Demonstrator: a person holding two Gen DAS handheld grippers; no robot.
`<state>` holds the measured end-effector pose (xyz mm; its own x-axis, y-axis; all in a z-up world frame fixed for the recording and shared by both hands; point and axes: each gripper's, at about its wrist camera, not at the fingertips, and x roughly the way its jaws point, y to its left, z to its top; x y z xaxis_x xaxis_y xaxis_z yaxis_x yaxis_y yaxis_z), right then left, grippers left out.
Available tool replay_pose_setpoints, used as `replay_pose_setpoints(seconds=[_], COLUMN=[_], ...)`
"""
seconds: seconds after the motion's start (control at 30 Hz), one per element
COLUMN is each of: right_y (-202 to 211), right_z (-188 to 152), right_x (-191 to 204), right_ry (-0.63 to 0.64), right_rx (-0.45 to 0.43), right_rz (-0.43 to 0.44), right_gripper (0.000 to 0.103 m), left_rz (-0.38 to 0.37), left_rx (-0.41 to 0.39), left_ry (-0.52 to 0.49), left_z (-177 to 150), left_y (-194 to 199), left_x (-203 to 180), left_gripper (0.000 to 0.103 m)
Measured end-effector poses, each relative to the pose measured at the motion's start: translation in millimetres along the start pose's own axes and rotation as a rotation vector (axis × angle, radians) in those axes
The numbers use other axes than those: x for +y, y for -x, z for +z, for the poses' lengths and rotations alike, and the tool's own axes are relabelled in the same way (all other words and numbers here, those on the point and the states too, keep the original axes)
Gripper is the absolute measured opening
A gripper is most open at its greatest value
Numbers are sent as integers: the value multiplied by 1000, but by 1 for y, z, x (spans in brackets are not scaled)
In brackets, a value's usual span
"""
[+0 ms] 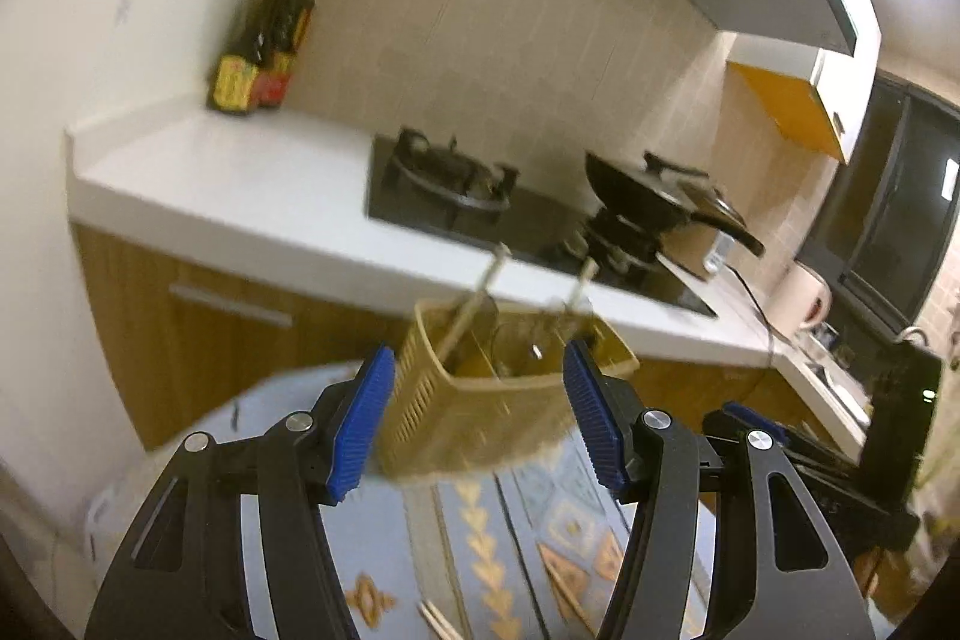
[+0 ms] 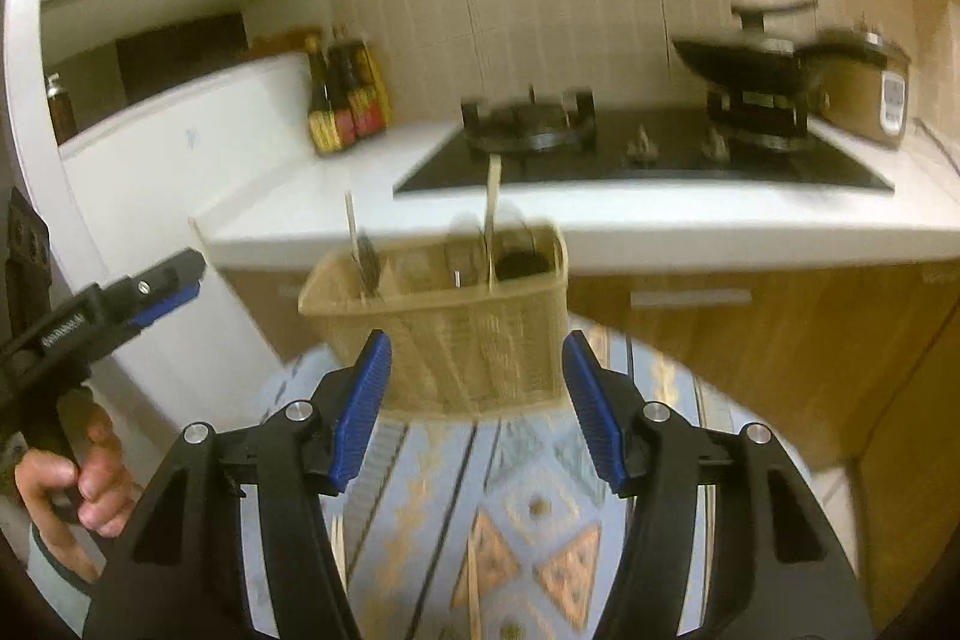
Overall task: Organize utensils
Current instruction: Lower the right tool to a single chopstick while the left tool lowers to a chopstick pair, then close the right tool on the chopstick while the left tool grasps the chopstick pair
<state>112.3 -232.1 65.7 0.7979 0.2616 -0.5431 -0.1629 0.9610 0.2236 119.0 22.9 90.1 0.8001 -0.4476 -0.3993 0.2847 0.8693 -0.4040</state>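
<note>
- Left wrist view: left gripper has its blue pads spread apart with nothing pressed between them; the tan utensil basket sits beyond the tips on the patterned tablecloth.
- Right wrist view: right gripper likewise stands apart and empty, aimed at the same basket. The left gripper shows at the frame's left edge, held in a hand.
- Basket contents: two pale upright handles stand in its compartments, plus darker items. Motion blur is heavy, so these are probably chopsticks or spoon handles; cannot tell which.
- Loose wooden sticks lie on the cloth near the bottom edge of the left view; another stick lies below the right gripper.
- Step in hand, by judgement: between placements, both tools free, some utensils already in the basket and some still on the cloth.
- Next move calls for: dropping one gripper to a loose stick, closing along its narrow shaft, then lifting and tipping it upright into a compartment.
</note>
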Motion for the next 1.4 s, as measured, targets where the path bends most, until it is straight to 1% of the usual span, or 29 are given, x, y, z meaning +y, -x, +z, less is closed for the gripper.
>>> replay_pose_setpoints(seconds=[0.03, 0.17, 0.23, 0.33, 0.47, 0.57, 0.63, 0.7, 0.77, 0.8, 0.83, 0.87, 0.9, 1.0, 1.13, 1.27, 1.4], right_y=[1, -1, -6, -14, -27, -36, -41, -45, -48, -50, -51, -53, -55, -63, -71, -74, -79], right_z=[-2, -14, -24, -37, -62, -82, -89, -96, -102, -103, -105, -108, -110, -117, -124, -128, -134], right_x=[-1, -6, -8, -6, -2, 4, 6, 10, 11, 11, 12, 12, 12, 11, 12, 19, 27], right_ry=[-7, -43, -49, -41, -26, 5, 12, 25, 38, 39, 42, 47, 52, 49, 55, 83, 132], right_rx=[30, 169, 238, 316, 442, 552, 591, 630, 666, 681, 693, 708, 723, 762, 792, 805, 812], right_rz=[1, 29, 26, 38, 47, 59, 59, 64, 65, 64, 61, 57, 52, 39, 33, 30, -2], right_gripper=[56, 55, 55, 55, 55, 55, 55, 42, 37, 37, 37, 36, 35, 33, 29, 23, 17], left_rz=[7, 4, 14, 33, 22, 51, 53, 48, 51, 61, 68, 73, 75, 102, 155, 195, 231], left_rx=[32, 109, 160, 252, 419, 496, 543, 583, 620, 640, 649, 661, 680, 711, 712, 715, 700], left_ry=[0, -10, -29, -46, -24, -12, 5, 23, 27, 20, 14, 8, 4, -19, -101, -195, -259], left_z=[-4, -15, -23, -39, -74, -94, -105, -114, -122, -126, -128, -132, -135, -143, -145, -146, -150], left_y=[1, 2, -1, -10, -31, -42, -51, -59, -68, -72, -73, -76, -80, -89, -93, -98, -98], left_x=[-2, -9, -14, -16, -7, 2, 8, 12, 13, 13, 14, 13, 13, 9, -5, -19, -24], left_gripper=[57, 57, 57, 57, 57, 57, 57, 56, 55, 54, 51, 43, 40, 40, 40, 40, 35])
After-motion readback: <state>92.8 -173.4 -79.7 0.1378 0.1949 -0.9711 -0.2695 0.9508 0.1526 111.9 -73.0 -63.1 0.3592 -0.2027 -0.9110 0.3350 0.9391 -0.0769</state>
